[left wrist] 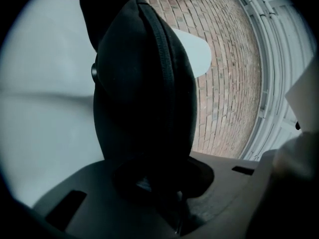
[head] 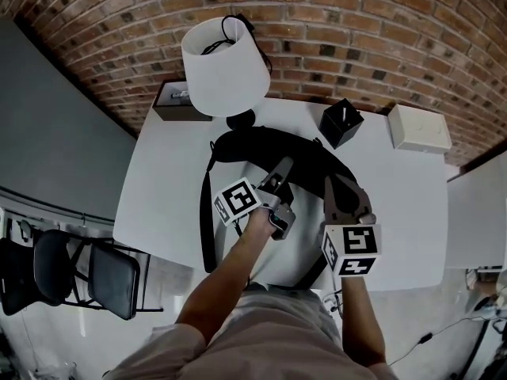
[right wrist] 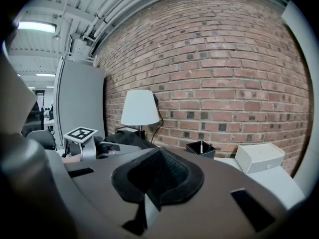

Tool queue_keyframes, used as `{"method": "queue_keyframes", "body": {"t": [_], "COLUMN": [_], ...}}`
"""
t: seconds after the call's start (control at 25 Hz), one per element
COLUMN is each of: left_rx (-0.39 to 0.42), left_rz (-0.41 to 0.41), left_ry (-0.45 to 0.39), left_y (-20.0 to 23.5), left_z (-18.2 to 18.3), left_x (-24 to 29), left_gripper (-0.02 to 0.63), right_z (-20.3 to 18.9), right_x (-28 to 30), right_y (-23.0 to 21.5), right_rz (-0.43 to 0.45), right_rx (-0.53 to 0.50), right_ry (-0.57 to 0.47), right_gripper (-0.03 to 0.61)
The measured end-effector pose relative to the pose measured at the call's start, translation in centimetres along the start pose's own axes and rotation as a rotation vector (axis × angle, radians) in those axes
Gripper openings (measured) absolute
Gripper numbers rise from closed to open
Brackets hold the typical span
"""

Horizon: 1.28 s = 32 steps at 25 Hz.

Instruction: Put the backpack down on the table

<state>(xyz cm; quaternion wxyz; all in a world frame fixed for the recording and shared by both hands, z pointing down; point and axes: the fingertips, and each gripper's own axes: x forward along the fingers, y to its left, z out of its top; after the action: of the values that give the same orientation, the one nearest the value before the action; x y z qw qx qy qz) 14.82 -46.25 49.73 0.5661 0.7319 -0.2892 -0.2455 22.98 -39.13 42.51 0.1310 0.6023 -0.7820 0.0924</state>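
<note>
Backpack (head: 261, 145): appeared to rest slumped in the middle of the table (head: 396, 204), toward the far edge and just in front of the lamp (head: 224, 66), one strap (head: 207, 228) trailing over the near edge. Gripped by its dark fabric in the left tongs (head: 281, 169), clamped tight, probably to steady the bag while settling. Right tongs (head: 339, 187): closed together on nothing visible, poised above the bag's right side. Seemed nearly set down, bar letting go.

Lamp (head: 224, 66), pen cup (head: 341, 123), white box (head: 418, 127) crowd table (head: 158, 204) rear; backpack (head: 261, 145) fills centre; front corners open.
</note>
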Motion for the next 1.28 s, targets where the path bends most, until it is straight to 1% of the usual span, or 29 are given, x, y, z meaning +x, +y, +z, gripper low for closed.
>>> {"method": "queue_keyframes", "body": {"t": [0.24,0.44,0.6,0.88,1.28], "left_rx": [0.004,0.030,0.032,0.050,0.085], "left_rz": [0.030,0.044,0.047,0.064,0.092], "left_ry": [0.002,0.029,0.040,0.068,0.085], "left_y": [1.1,1.5,1.9,3.0,5.1], "left_z": [0.0,-0.1,-0.3,-1.0,-2.1], "left_x": [-0.7,-1.1,-1.6,-3.2,-5.3], "left_gripper": [0.064,0.066,0.073,0.080,0.092], "right_z": [-0.6,-0.8,-0.9,-1.5,-2.7], "right_x": [0.7,0.9,1.1,1.4,1.2], "right_y": [0.8,1.4,2.1,3.7,5.7], "right_rz": [0.019,0.032,0.044,0.071,0.102], "right_rx": [0.000,0.005,0.005,-0.001,0.005], "right_ry": [0.006,0.008,0.011,0.024,0.044], "right_gripper": [0.000,0.000,0.000,0.000,0.000]}}
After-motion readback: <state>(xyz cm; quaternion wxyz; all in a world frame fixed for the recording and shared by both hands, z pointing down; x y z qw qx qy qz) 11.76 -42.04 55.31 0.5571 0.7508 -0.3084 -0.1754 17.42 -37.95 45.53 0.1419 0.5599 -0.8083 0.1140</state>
